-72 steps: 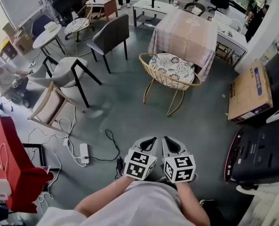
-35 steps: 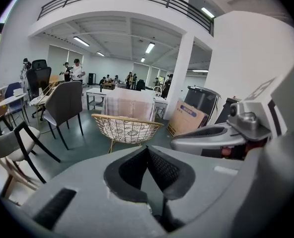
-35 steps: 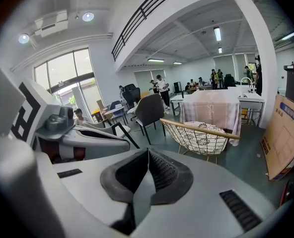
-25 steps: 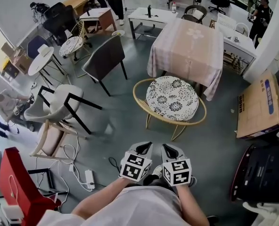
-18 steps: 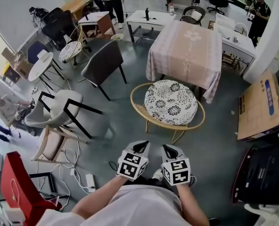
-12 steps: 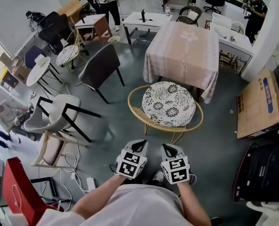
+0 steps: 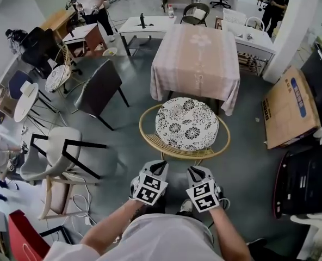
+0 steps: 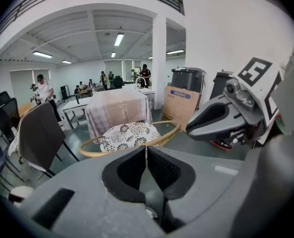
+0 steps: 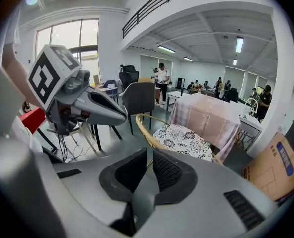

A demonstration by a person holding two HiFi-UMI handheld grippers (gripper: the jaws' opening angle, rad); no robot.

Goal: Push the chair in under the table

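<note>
Holding both tools low and close together, the person stands right behind the wicker chair (image 7: 161, 148), on the side away from the tabletop (image 7: 196, 48). That looks like a good spot, because a push from here would send the chair straight toward the table.

The left gripper (image 7: 157, 166) and the right gripper (image 7: 196, 171) sit side by side and point down at the near rim of the chair. They are close to the rim. They do not seem to touch it yet, but the head view does not make that sure.

On the left gripper the fingers (image 8: 129, 167) are pressed shut with nothing between them. The right gripper's fingers (image 9: 172, 170) are shut too, and empty. I think they are shut on purpose. Two closed tips make hard, blunt ends for pushing, and this job needs no grabbing.

The chair stands on the grey floor with its round flowered cushion (image 7: 185, 123) facing up. Its far edge is just by the hanging pink cloth (image 7: 226, 94) that covers the table. Most of the seat is out in the open, so the push has not been done yet.

Using one tool on each side of the rim should keep the chair from turning as it slides. The low cloth may brush the cushion on the way in. A dark chair (image 7: 98, 86) stands well apart on the left.
</note>
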